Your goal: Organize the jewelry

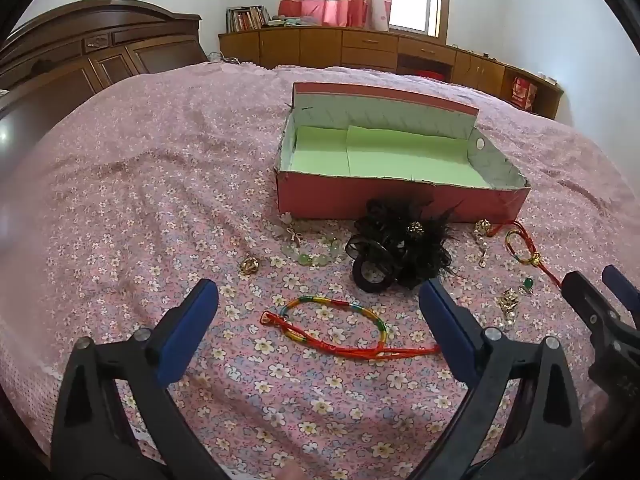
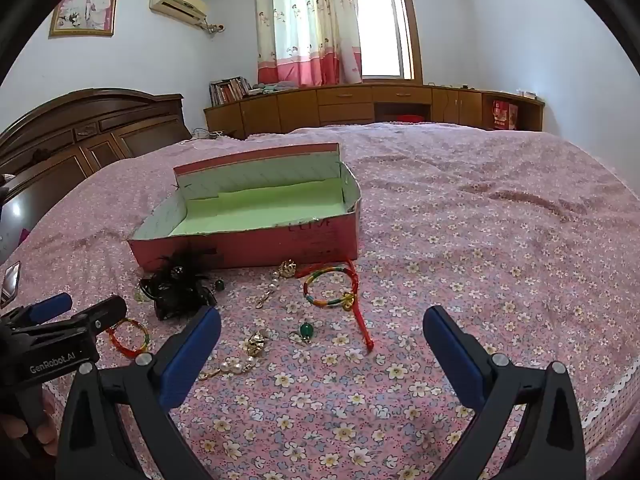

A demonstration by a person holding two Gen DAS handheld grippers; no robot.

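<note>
An open red box (image 1: 340,200) (image 2: 260,248) with a green lining sits empty on the bed. In front of it lie a black feathered hair ornament (image 1: 400,248) (image 2: 176,284), a jade bead bracelet (image 1: 316,258), two rainbow cord bracelets (image 1: 362,309) (image 2: 320,276), a green pendant (image 2: 306,329) and gold pearl pieces (image 2: 256,342). My left gripper (image 1: 319,292) (image 2: 80,306) is open over the nearer rainbow bracelet, holding nothing. My right gripper (image 2: 322,316) (image 1: 596,280) is open just short of the green pendant, also holding nothing.
A pink floral bedspread (image 2: 480,240) covers the whole bed. A dark wooden headboard (image 1: 100,60) stands at the left and low wooden cabinets (image 2: 360,108) beyond the far edge. A lace trim (image 2: 612,392) marks the bed's near right edge. A hand (image 2: 36,428) holds the left gripper.
</note>
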